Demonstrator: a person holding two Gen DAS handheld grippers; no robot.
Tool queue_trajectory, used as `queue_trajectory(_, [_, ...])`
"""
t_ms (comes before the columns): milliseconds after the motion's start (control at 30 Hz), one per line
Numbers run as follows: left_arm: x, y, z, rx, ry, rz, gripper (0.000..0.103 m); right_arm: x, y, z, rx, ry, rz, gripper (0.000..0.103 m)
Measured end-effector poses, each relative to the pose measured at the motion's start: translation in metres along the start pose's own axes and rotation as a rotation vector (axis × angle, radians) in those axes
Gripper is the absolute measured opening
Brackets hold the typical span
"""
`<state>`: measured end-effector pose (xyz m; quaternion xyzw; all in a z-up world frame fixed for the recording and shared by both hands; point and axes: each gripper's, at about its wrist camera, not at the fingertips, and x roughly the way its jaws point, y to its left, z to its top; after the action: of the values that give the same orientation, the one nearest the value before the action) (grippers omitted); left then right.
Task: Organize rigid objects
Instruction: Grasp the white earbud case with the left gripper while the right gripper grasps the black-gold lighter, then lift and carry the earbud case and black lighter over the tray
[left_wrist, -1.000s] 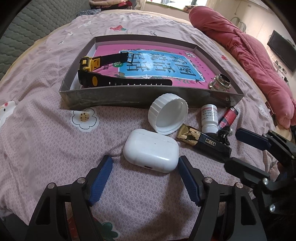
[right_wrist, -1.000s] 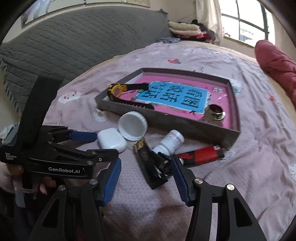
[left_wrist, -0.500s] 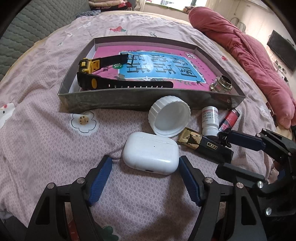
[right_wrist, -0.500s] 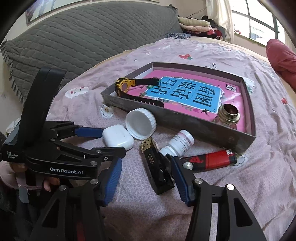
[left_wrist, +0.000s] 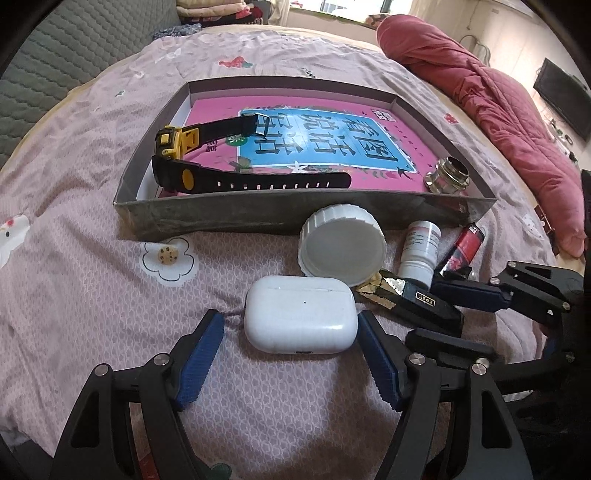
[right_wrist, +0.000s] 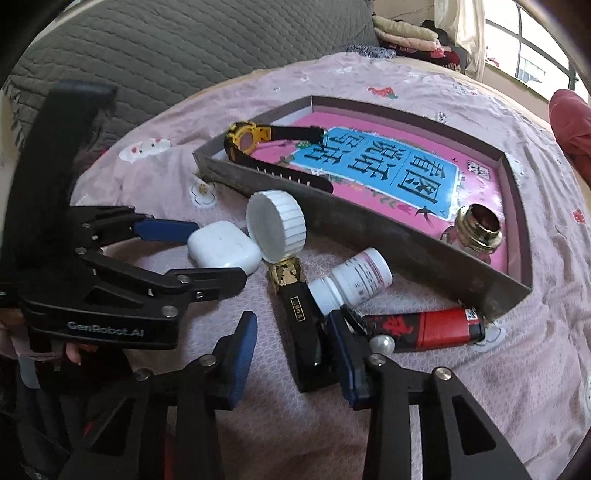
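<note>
A white earbud case (left_wrist: 300, 319) lies on the pink bedspread between the open fingers of my left gripper (left_wrist: 290, 345); the right pad sits close to the case. It also shows in the right wrist view (right_wrist: 222, 249). My right gripper (right_wrist: 293, 343) is open around a black and gold lighter (right_wrist: 301, 321), also seen in the left wrist view (left_wrist: 410, 299). A white cap (left_wrist: 341, 245), a white pill bottle (left_wrist: 419, 249) and a red lighter (right_wrist: 424, 330) lie in front of the grey tray (left_wrist: 258, 216).
The tray holds a pink and blue book (left_wrist: 317, 142), a black and yellow watch (left_wrist: 207, 162) and a brass fitting (left_wrist: 447, 179). A small pearl bead (right_wrist: 382, 345) lies by the red lighter. A red quilt (left_wrist: 491, 96) is heaped at the right.
Both grippers have moved forward and lower. The earbud case now sits deeper between my left fingers, and the black and gold lighter deeper between my right fingers. Nothing has been picked up.
</note>
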<state>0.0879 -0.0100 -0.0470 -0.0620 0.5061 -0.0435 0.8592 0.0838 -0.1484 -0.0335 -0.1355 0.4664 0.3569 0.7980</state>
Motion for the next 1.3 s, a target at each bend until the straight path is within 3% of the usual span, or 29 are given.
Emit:
queue_trajectory(300, [0.004,0.000,0.002,-0.001,-0.002,-0.002,0.075,0.016,0.009,0.007,-0.056,0.027,-0.024,0.032])
queue_trajectory(367, [0.005,0.000,0.003,-0.001,-0.001,0.001,0.075,0.017,0.008,0.007,-0.051,0.027,-0.032,0.026])
queue_trajectory(700, [0.011,-0.004,0.003,0.025,-0.013,0.026,0.075,0.012,0.010,0.006,-0.039,0.000,-0.034,0.023])
queue_trajectory(767, [0.011,-0.005,0.003,0.033,-0.013,0.025,0.073,0.010,0.010,0.005,-0.030,-0.009,-0.031,0.023])
queue_trajectory(867, [0.010,-0.004,0.003,0.034,-0.012,0.013,0.062,0.008,0.012,0.003,-0.034,-0.016,-0.027,0.023])
queue_trajectory(1300, [0.005,0.002,0.002,0.019,-0.016,-0.017,0.062,0.002,0.009,0.000,0.034,-0.034,0.005,0.023])
